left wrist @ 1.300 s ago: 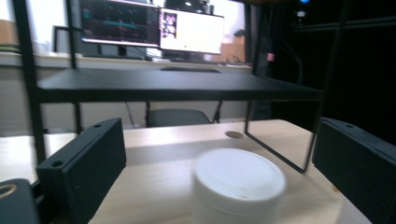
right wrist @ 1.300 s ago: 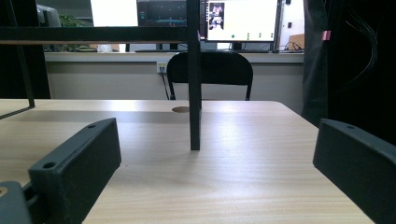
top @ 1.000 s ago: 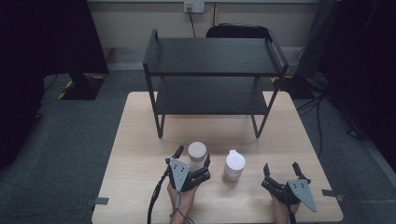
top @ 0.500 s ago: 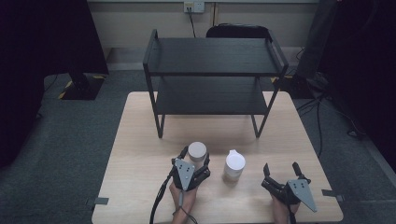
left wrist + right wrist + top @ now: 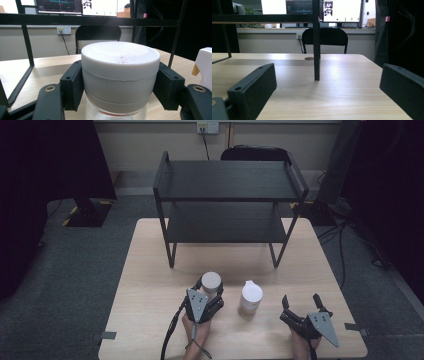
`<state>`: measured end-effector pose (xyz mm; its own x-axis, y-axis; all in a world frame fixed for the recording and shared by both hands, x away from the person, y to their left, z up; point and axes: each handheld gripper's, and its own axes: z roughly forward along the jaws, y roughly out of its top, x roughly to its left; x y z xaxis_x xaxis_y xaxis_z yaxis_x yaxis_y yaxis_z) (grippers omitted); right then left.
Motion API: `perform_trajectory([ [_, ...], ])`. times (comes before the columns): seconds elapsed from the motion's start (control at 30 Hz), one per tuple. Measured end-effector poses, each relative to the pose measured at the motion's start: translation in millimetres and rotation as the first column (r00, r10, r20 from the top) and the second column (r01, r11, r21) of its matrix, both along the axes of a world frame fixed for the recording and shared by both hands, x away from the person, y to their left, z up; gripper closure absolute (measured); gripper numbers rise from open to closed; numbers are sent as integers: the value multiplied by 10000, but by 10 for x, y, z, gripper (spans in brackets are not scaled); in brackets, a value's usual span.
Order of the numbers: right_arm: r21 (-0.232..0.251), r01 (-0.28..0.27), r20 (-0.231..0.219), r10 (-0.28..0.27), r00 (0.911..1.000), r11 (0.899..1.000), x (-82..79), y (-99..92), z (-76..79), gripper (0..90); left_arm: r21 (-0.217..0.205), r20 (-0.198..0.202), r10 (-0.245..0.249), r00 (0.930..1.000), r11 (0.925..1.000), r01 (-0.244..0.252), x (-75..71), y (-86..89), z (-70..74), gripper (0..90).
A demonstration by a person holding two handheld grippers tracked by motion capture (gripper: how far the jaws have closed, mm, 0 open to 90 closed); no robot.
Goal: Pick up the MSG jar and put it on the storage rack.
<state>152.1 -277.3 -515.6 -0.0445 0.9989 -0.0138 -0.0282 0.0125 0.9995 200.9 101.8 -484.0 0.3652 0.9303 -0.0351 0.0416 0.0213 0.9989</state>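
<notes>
A clear jar with a white lid (image 5: 211,282) stands on the wooden table (image 5: 150,270) near its front. My left gripper (image 5: 209,289) is shut on it. In the left gripper view both black pads (image 5: 72,85) press the sides of the lid (image 5: 120,65); the jaws have just been closing with the jar between them. A white container with a spout (image 5: 251,295) stands just to the right of the jar, also at the right edge of the left gripper view (image 5: 205,65). My right gripper (image 5: 300,301) rests open at the front right, with nothing between its pads (image 5: 262,82).
A black two-tier metal rack (image 5: 230,195) stands on the far half of the table; one of its legs (image 5: 316,50) rises ahead of the right gripper. A black chair (image 5: 252,152) sits behind the table. Bare tabletop lies left of the jar.
My left gripper has slid a little forward around the jar and its jaws have closed onto the lid. The right gripper and the white container have not moved.
</notes>
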Motion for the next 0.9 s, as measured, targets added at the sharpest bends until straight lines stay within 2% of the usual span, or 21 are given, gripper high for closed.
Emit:
perform_trajectory([
  [0.33, 0, -9, 0, 9, 10000, 10000, 0, -1, 0, 0, 22, 59, -201, 9998, 9998, 201, 15, 39, -6, 340],
  [0.6, -1, -12, 0, 12, 10000, 10000, 0, -2, 0, 0, 82, -10, -369, 9993, 9993, 369, 19, 71, 52, 340],
  [0.9, 0, -22, -3, 22, 10000, 10000, 1, -4, 1, 0, 329, 31, -1036, 9946, 9941, 1035, 48, 217, 252, 341],
])
